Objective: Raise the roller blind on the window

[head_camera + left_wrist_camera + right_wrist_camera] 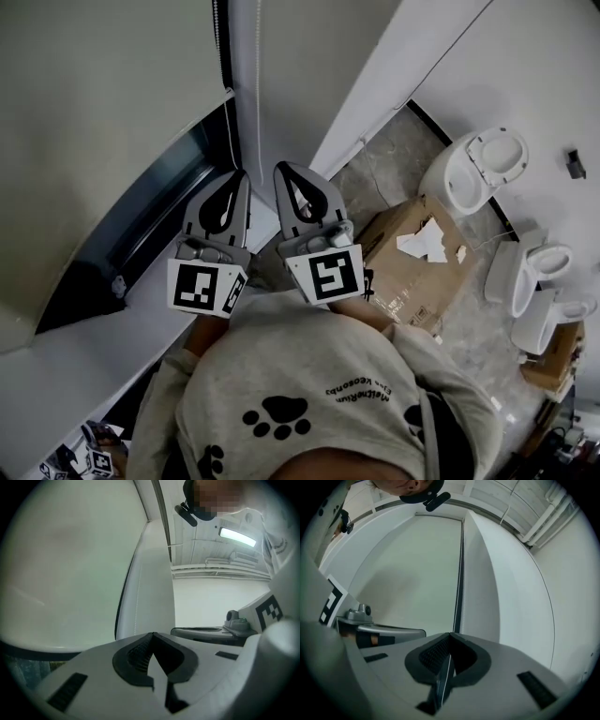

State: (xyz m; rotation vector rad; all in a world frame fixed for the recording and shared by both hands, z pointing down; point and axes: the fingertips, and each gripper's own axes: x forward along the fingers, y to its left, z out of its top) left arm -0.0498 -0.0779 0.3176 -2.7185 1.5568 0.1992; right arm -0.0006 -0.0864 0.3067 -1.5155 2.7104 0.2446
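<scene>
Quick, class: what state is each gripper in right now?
The left gripper is closed and holds nothing.
The right gripper is closed on the blind's bead chain.

The roller blind (94, 141) runs off my head view at 9 and 12 o'clock, so its roll is out of sight. In the right gripper view the bead chain (458, 588) slips behind the right gripper (450, 633), pinched between closed jaws. The sweatshirt (319, 394) covers the near corner of the cardboard box (422, 272). At 2 o'clock a dark object (575, 163) is too small to name.
</scene>
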